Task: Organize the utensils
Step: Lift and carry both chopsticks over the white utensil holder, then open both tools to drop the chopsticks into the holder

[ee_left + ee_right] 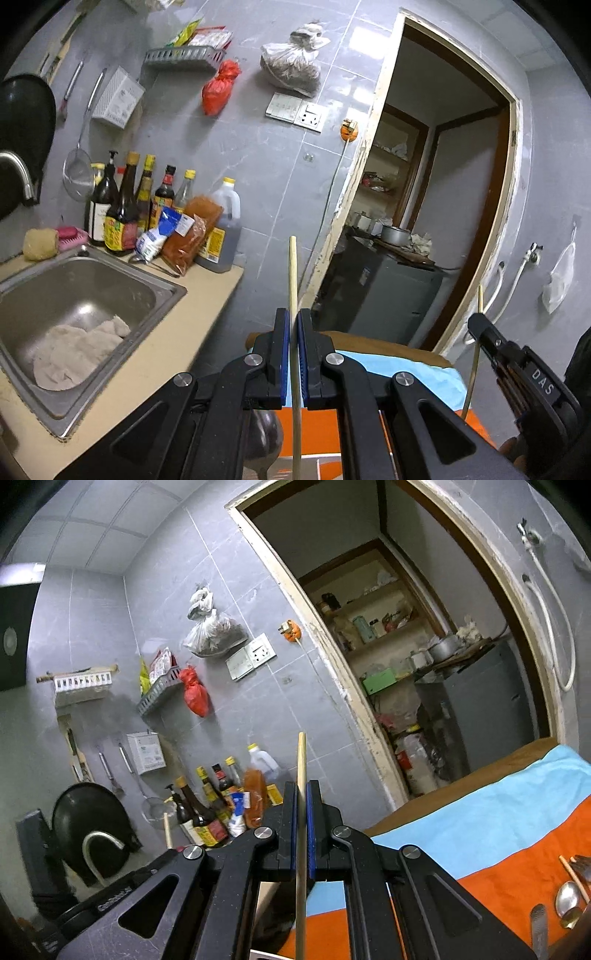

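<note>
I see the grey tiled wall (258,155) filling most of both views, with a doorway (443,166) at two o'clock of the left view. The steel sink (110,280) sits at nine o'clock there, a crumpled cloth (77,350) in its basin, and a row of sauce bottles (147,206) stands on the counter just behind it. In the right view an orange and blue cloth (498,849) covers the table at four o'clock, where a few spoons (567,893) lie touching each other near the edge.

My left gripper (293,354) is clenched on a wooden chopstick (293,273), which stands close to upright between the blue pads (284,354), its end rising toward twelve o'clock. My right gripper (302,830) is likewise clamped on a second chopstick (301,760), upright with a slight tilt. From the left view, that right gripper appears at four o'clock, well apart from the left one, its chopstick poking out above and below.
</note>
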Demonstrator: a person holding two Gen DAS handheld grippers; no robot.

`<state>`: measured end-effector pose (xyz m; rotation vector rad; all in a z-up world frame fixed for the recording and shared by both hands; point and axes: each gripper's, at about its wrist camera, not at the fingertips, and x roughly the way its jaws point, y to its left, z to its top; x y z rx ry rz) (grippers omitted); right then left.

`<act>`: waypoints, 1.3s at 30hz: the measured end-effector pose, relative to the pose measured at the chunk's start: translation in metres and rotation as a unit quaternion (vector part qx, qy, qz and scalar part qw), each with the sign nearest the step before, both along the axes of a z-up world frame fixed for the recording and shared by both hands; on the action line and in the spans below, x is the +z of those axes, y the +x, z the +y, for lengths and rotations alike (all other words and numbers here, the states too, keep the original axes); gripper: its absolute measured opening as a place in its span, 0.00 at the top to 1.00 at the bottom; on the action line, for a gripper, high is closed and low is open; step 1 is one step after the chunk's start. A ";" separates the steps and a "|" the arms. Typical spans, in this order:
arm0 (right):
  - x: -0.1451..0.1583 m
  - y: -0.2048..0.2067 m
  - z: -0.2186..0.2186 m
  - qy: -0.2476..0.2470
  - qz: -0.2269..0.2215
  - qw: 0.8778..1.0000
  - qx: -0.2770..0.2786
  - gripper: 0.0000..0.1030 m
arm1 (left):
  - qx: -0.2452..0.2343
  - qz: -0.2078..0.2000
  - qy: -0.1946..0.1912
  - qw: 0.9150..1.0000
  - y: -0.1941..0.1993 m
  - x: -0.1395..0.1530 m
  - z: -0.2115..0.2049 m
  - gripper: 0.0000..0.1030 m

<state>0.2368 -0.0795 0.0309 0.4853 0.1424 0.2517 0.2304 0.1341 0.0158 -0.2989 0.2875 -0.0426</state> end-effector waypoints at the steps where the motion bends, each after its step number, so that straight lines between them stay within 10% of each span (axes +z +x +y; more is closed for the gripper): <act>1: -0.001 0.000 0.002 -0.004 -0.002 1.000 -0.002 0.96 | 0.001 0.000 0.005 1.000 -0.001 -0.001 -0.002 0.95; 16: -0.016 -0.003 0.004 -0.032 0.002 0.999 0.001 0.96 | -0.017 0.033 0.047 0.998 -0.001 -0.016 -0.015 0.95; 31: -0.023 -0.017 -0.005 -0.045 0.055 0.997 0.043 0.81 | -0.059 0.106 0.003 0.993 -0.008 -0.025 -0.008 0.93; 39: -0.007 -0.033 -0.030 -0.051 0.066 0.996 0.032 0.63 | -0.045 0.099 -0.013 0.994 -0.021 -0.013 -0.014 0.49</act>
